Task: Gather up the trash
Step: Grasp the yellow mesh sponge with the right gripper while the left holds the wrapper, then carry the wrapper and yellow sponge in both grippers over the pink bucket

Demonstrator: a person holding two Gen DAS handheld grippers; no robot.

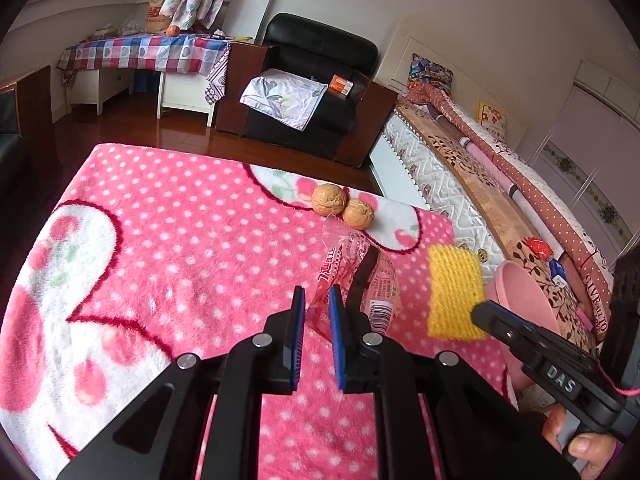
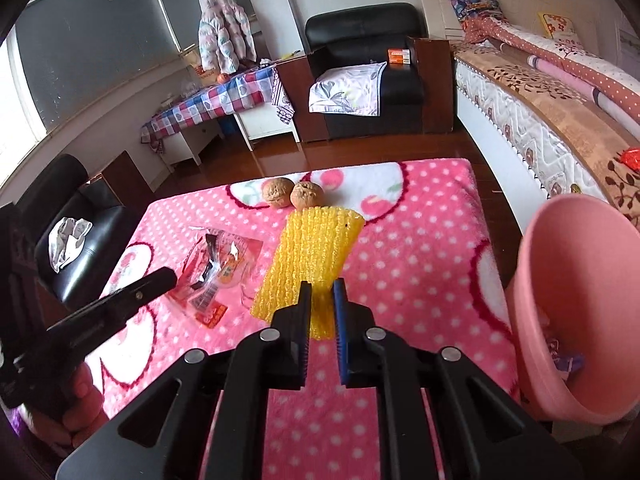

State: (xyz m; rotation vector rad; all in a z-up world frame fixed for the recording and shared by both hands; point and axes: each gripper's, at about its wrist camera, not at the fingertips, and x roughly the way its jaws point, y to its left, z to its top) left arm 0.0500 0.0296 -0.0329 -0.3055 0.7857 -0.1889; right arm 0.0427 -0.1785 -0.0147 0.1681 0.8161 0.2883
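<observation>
A yellow foam net sleeve lies on the pink polka-dot blanket. My right gripper has its jaws a little apart around the sleeve's near end; it shows in the left wrist view too. A clear and red plastic snack wrapper lies left of the sleeve, also in the right wrist view. My left gripper is open just before the wrapper's near edge. A pink bin stands at the blanket's right edge with some scraps inside.
Two walnuts sit at the blanket's far edge. A bed runs along the right. A black armchair and a table with a checked cloth stand beyond on the wooden floor.
</observation>
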